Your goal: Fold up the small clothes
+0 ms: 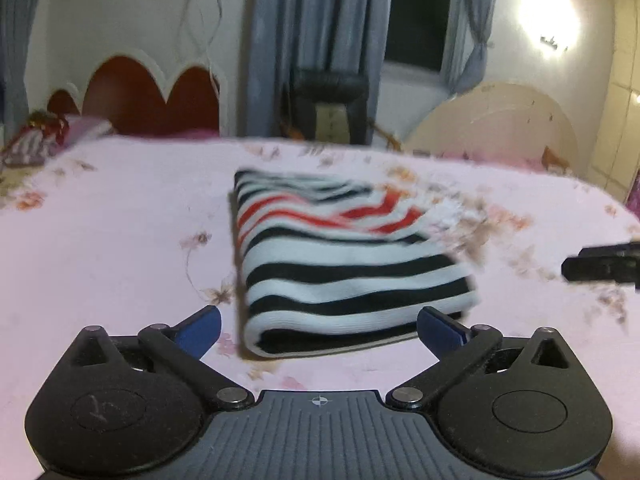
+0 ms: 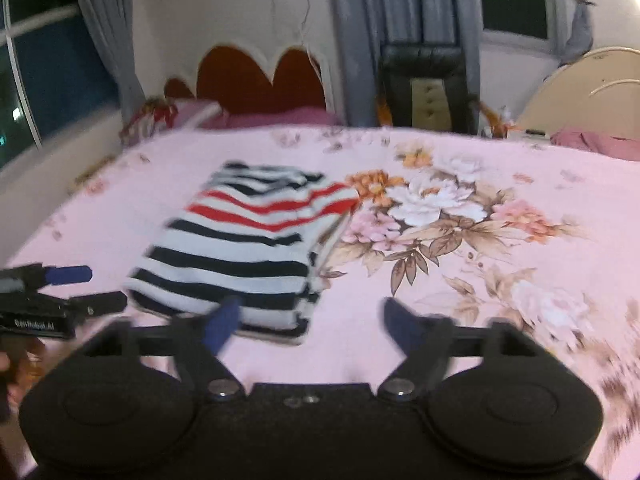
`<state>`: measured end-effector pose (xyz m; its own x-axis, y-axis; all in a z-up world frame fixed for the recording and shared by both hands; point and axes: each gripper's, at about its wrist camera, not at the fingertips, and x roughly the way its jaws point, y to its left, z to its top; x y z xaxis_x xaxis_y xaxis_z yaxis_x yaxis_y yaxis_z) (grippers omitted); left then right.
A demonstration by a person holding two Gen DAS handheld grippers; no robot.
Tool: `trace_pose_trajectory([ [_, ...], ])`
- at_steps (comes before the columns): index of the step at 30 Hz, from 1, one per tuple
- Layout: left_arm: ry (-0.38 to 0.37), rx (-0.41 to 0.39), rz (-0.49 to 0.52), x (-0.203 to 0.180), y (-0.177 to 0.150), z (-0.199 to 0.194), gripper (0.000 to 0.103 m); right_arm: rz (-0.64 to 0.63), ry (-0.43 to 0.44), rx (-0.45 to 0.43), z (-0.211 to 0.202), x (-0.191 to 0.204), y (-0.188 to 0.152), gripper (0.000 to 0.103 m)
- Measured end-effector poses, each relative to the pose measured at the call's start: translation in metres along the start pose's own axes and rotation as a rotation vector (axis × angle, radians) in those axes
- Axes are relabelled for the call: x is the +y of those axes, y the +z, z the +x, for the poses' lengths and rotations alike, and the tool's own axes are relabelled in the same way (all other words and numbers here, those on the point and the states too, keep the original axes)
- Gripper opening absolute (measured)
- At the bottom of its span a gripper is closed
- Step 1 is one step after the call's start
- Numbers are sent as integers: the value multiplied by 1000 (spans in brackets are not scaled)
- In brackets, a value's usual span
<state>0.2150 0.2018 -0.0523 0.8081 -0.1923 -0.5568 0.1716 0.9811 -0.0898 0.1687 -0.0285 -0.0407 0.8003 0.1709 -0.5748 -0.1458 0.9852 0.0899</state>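
One folded striped garment (image 1: 344,264), two empty grippers

Both grippers' jaws (image 1: 319,330) (image 2: 313,322) apart, empty

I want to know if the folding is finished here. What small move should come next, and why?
Probably just draw both grippers back. The striped shirt already lies as a compact folded stack on the pink bedspread. The left gripper and the right gripper are both open and hold nothing, so no further fold seems needed.
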Motion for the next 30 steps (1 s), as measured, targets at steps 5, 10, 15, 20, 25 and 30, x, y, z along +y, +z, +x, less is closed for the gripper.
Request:
trace_pose_trajectory([
  [5, -8, -45, -26, -27, -3, -73, 103, -6, -28, -51, -70, 30, -17, 102],
  [10, 24, -83, -2, -44, -13, -139, 103, -22, -81, -90, -129, 58, -31, 102],
  [15, 37, -124, -2, -48, -18, -189, 103, -25, -113, -147, -167, 78, -40, 102],
  [20, 42, -142, 9, -47, -21, -216, 103, -6, -129, -175, -188, 86, -49, 102],
  [25, 38, -161, 21, -48, -23, -229, 103, -14, -151, -205, -204, 95, -55, 102],
  [30, 33, -165, 13, -51, -26, -235, 103, -16, -154, -208, -210, 96, -59, 102],
])
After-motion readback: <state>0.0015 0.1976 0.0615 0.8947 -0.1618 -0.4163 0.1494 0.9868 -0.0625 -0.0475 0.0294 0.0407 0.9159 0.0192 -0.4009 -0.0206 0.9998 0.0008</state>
